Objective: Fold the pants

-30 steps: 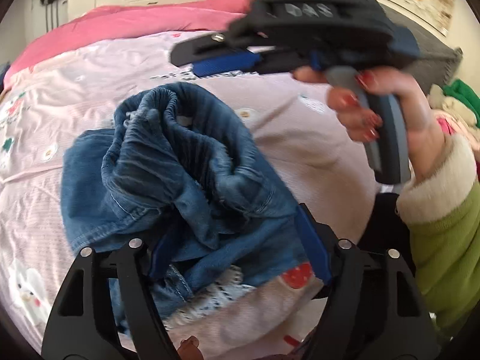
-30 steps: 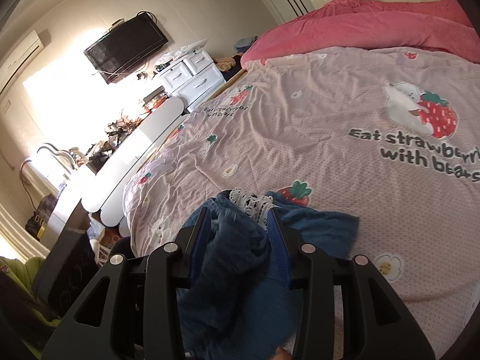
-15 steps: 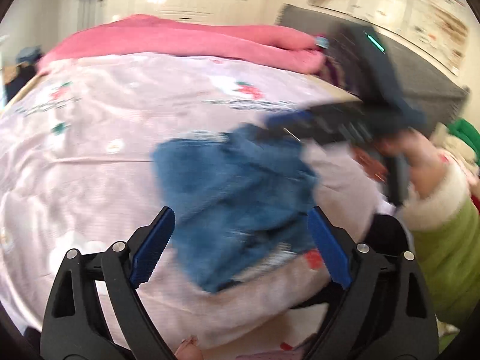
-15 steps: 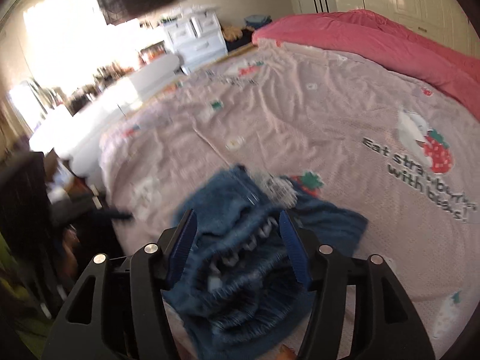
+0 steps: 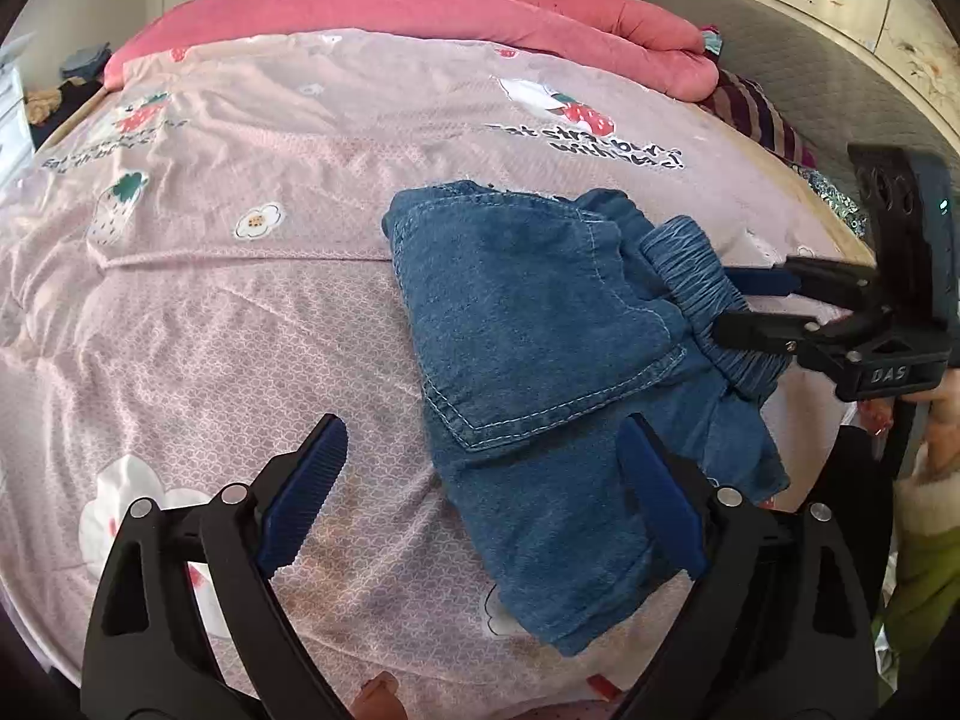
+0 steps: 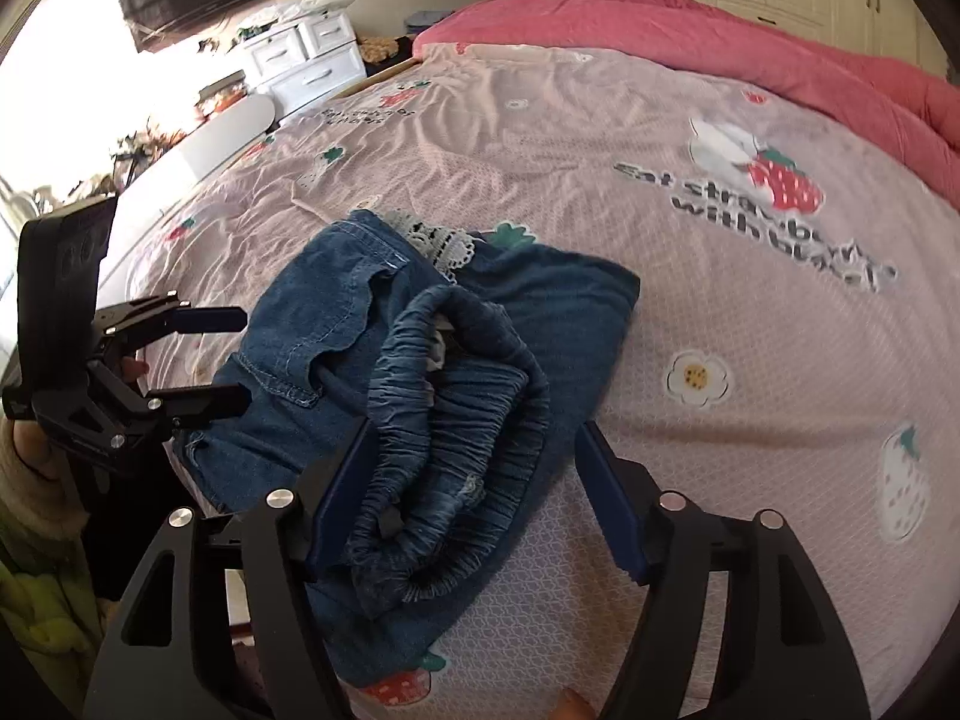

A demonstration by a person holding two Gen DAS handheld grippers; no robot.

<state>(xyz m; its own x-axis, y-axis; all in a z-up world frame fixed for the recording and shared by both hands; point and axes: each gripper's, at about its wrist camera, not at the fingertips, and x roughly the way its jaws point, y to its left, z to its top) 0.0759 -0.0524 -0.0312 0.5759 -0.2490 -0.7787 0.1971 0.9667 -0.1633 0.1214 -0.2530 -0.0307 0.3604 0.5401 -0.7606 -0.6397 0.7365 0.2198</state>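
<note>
- Blue denim pants (image 5: pixel 540 360), folded into a compact bundle, lying on the pink printed bedspread (image 5: pixel 240 330) near its front edge; back pocket faces up in the left wrist view, gathered elastic waistband (image 6: pixel 456 420) bunched on top in the right wrist view.
- White lace trim (image 6: pixel 441 243) shows at the far edge of the bundle; what it belongs to cannot be made out.
- Left gripper (image 5: pixel 480 480): jaws wide apart and just been opening, nothing pressed between them; the right pad overlaps the pants' near corner, the left pad is over bare bedspread.
- Right gripper (image 6: pixel 474 492): jaws apart and just been opening; the waistband sits between the pads, the left pad just beside or touching it, the right pad clear.
- Person: only fingers and a green sleeve (image 6: pixel 36 588) with a cream cuff are visible, cut off at the frame edge.
- Pink quilt (image 5: pixel 420 6) heaped along the bed's far side.
</note>
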